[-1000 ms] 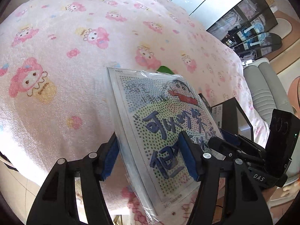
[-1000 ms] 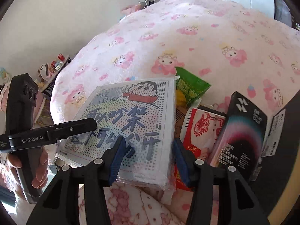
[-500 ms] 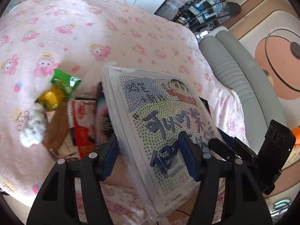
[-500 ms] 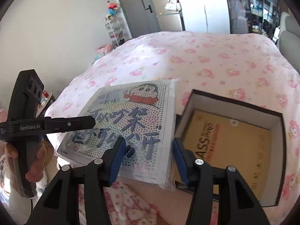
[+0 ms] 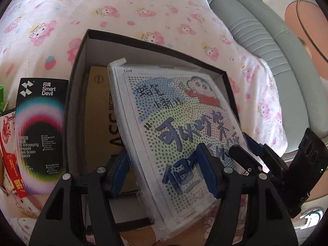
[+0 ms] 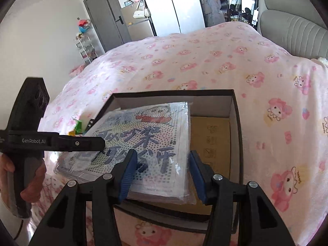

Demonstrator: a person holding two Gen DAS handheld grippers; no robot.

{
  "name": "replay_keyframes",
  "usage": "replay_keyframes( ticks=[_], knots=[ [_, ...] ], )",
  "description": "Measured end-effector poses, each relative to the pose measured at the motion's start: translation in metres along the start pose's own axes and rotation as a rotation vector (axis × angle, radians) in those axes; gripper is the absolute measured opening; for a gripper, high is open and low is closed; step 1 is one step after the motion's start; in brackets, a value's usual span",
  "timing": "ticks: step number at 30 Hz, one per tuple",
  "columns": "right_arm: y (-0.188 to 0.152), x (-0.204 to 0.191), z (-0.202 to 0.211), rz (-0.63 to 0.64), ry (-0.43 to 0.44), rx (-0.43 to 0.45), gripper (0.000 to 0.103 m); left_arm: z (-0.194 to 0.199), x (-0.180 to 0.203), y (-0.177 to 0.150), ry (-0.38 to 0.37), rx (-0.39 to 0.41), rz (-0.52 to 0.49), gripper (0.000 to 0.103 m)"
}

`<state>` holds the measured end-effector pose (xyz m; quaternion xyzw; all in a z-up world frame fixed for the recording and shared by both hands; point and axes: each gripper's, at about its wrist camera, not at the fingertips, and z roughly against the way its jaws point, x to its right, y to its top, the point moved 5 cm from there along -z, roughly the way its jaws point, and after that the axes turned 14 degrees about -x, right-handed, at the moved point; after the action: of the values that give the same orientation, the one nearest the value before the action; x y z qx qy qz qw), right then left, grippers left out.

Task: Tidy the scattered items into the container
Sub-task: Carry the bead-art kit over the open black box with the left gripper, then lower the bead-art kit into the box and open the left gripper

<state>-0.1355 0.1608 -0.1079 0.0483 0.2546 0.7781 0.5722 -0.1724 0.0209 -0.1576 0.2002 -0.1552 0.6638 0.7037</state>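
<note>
A bed under a pink cartoon-print blanket (image 6: 205,65) fills the room, grey cabinets behind. On it, ahead of both grippers, sits a black box (image 6: 238,143) with a tan carton (image 5: 98,123) inside. The left gripper (image 5: 164,172), jaws opening, and right gripper (image 6: 162,174) each straddle the wrapped bead-art pack (image 6: 151,143) tilted over the box; whether the pads press is unclear

Both handheld tools are matte black plastic. The right claw (image 6: 162,171) has two thick angled arms, each tipped with a ribbed blue pad, with round silver screws just behind the pads. The left claw (image 5: 164,171) matches it: blue pads, silver screws. Left of the right claw, the other tool's body reads "GenRobot.AI" in pale letters, above a grey handle, possibly rubbery, gripped by a bare hand (image 6: 24,181).
</note>
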Motion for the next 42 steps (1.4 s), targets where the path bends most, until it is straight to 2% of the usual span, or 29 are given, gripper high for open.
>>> replay_keyframes(
  ticks=[2,4,9,14,18,21,24,25,26,27,28,30,32,35,39,42],
  knots=[
    [-0.002,0.009,-0.012,0.021,-0.039,-0.031,0.047,-0.013,-0.002,0.007,0.023,-0.047,0.000,0.066],
    [-0.002,0.018,-0.025,0.021,-0.042,-0.059,0.047,-0.021,-0.007,0.012,0.042,-0.070,0.009,0.066],
    [-0.005,0.032,-0.048,-0.088,0.053,-0.130,0.047,-0.028,-0.014,0.011,0.080,-0.078,0.034,0.066],
    [-0.011,0.027,-0.059,-0.056,-0.001,-0.168,0.048,-0.040,-0.016,0.005,0.173,-0.111,0.038,0.068],
    [-0.015,0.023,-0.082,-0.029,-0.030,-0.273,0.048,-0.055,-0.016,0.004,0.254,-0.140,0.065,0.071],
    [-0.014,0.028,-0.093,-0.064,-0.011,-0.340,0.048,-0.063,-0.019,0.001,0.237,-0.169,0.091,0.075],
    [-0.020,0.028,-0.091,-0.059,-0.017,-0.332,0.048,-0.060,-0.016,-0.006,0.221,-0.168,0.073,0.073],
    [-0.022,0.027,-0.088,-0.056,-0.027,-0.318,0.048,-0.057,-0.016,-0.009,0.238,-0.165,0.068,0.067],
    [-0.024,0.025,-0.083,-0.055,-0.034,-0.294,0.048,-0.054,-0.015,-0.010,0.278,-0.158,0.062,0.063],
    [-0.026,0.023,-0.076,-0.050,-0.041,-0.271,0.048,-0.052,-0.014,-0.012,0.321,-0.149,0.050,0.053],
    [-0.027,0.022,-0.068,-0.052,-0.059,-0.248,0.048,-0.048,-0.014,-0.013,0.363,-0.135,0.041,0.050],
    [-0.025,0.021,-0.050,-0.068,-0.077,-0.185,0.048,-0.042,-0.008,-0.014,0.395,-0.106,0.029,0.049],
    [-0.021,0.024,-0.035,-0.093,-0.081,-0.128,0.048,-0.039,0.005,-0.014,0.376,-0.088,-0.003,0.049],
    [-0.015,0.041,-0.013,-0.159,-0.094,-0.077,0.048,-0.040,0.037,-0.016,0.270,-0.095,-0.087,0.048],
    [-0.006,0.058,0.011,-0.201,-0.134,-0.027,0.048,-0.063,0.082,-0.009,0.078,-0.180,-0.172,0.041],
    [0.003,0.075,0.020,-0.237,-0.173,-0.007,0.048,-0.089,0.107,-0.006,-0.007,-0.261,-0.208,0.039]
  ],
)
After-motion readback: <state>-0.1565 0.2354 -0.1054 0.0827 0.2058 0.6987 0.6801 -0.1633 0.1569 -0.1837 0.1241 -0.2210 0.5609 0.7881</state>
